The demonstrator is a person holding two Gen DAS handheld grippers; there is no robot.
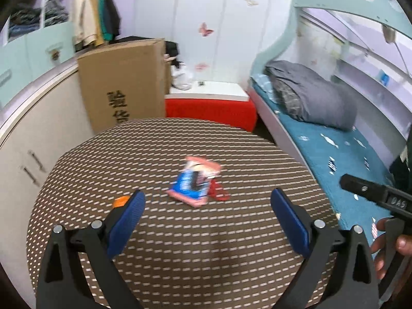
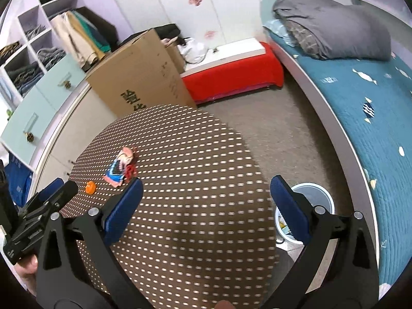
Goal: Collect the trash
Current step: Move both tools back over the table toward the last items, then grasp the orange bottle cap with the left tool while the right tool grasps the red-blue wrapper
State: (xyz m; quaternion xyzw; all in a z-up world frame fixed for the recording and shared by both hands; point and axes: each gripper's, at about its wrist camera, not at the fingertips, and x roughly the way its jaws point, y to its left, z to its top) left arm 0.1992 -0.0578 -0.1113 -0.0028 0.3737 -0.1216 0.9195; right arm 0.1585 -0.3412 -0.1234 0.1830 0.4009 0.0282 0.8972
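You're on approach — both the left gripper (image 1: 206,200) and right gripper (image 2: 206,188) spread wide, empty — next, close left on the snack wrapper (image 1: 194,184), then carry it to the bin (image 2: 312,198).

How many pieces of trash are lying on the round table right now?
3, all on the table's left part: a pink and blue wrapper near the middle, a red scrap touching its right side, and an orange piece to its left, nearer the left gripper. Others may be hidden.

Cardboard box (image 1: 123,82) beside red bench (image 1: 209,112); grey blanket (image 1: 309,94) on blue bed (image 2: 370,118).
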